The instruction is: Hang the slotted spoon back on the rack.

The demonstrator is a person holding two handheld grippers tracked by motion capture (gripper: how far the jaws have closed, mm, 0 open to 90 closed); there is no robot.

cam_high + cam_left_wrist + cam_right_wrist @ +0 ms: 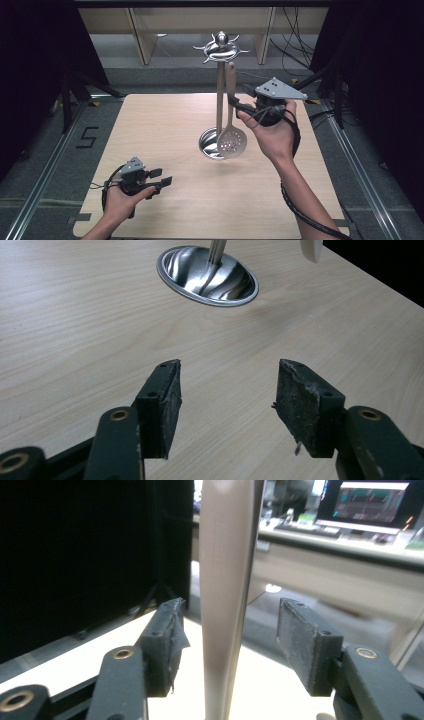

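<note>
Perforated steel skimmer spoon hangs on chrome rack stand mid bench; right claw wide around its handle, no grip; left claw wide, empty. Likely light, stiff, slippery; grab mid-handle

1. The utensil stand rises from the middle of the worktop, towards its far half, with its round base resting on the surface.
2. A slotted spoon hangs from the stand's top ring, just right of the pole, its bowl low beside the base.
3. The right gripper is just right of the spoon's handle; in the right gripper view the handle stands between the parted jaws, apart from both.
4. The left gripper sits near the worktop's front left, well apart from the stand.
5. In the left gripper view the base lies ahead of the jaws.
</note>
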